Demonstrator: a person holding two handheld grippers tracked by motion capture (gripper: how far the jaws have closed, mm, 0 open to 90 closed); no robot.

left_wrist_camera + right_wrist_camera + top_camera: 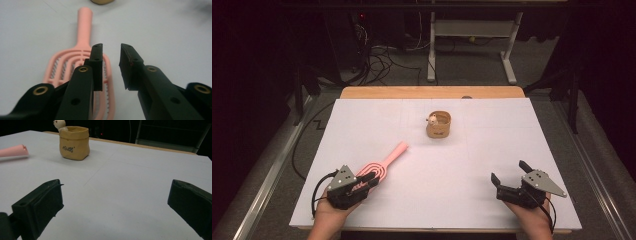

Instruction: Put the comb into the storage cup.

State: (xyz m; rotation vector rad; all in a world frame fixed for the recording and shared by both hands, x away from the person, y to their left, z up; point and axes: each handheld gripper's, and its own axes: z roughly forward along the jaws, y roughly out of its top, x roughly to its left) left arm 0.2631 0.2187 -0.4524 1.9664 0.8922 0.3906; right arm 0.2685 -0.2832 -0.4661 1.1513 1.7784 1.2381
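Dark room behind, cables and desk legs on the floor past the far edge; your work surface is a white sheet over a wooden table.

Your left gripper sits near the front left corner, over the wide end of the pink hairbrush. From the left gripper view the jaws stand a little apart with bare white sheet in the gap, nothing clamped. One jaw hangs over the ribbed pink head; the other is off to the side, over the sheet. Can't tell if that jaw touches the brush or just floats above it. So: released, not grasping.

The brush lies flat on the sheet, head toward you, handle running diagonally away toward the table's middle. The handle tip ends well short of the tan pouch.

That pouch stands upright near the centre of the far half, with a small bear figure poking out at its rim. In the right gripper view the pouch carries dark lettering on its front, too small to read.

Your right gripper rests near the front right, well apart from the brush and pouch. Its jaws are spread wide, with only sheet between them. Your hand holds it from below, cable trailing back at the wrist.
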